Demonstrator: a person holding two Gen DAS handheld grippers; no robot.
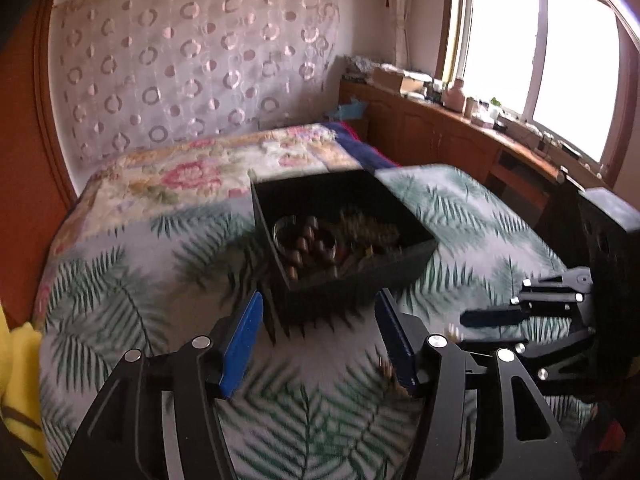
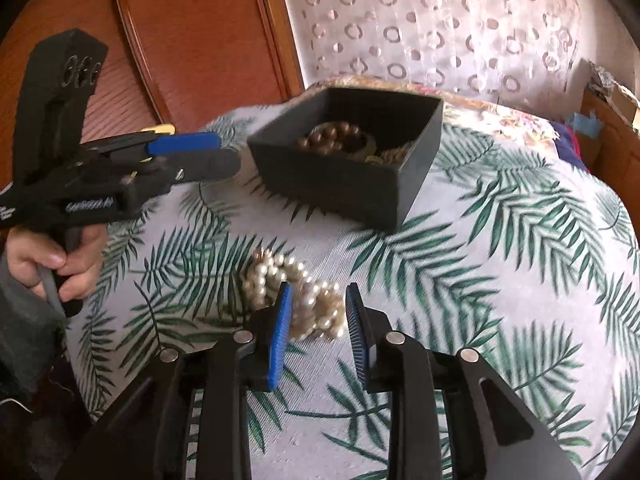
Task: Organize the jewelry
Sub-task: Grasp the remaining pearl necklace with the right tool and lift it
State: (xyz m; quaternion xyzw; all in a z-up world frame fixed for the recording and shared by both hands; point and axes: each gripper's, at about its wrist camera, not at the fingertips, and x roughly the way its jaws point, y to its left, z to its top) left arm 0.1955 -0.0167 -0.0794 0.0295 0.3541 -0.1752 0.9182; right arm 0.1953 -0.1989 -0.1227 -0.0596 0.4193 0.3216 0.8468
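Centre your right gripper [image 2: 319, 312] over the heaped cream pearl bead strand [image 2: 296, 300], which lies between its blue pads on the palm-leaf printed bedcover [image 2: 480, 280]; lower before you squeeze. Its jaws stand partly open, flanking the pile, grasping nothing. Your left gripper [image 1: 318, 326] stands wide open, empty, the square black jewelry box [image 1: 340, 216] just ahead.

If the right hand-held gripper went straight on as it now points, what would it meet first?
Probably the pearl necklace: the right hand-held gripper is open, with the heap right at its fingertips. Contact is unclear.
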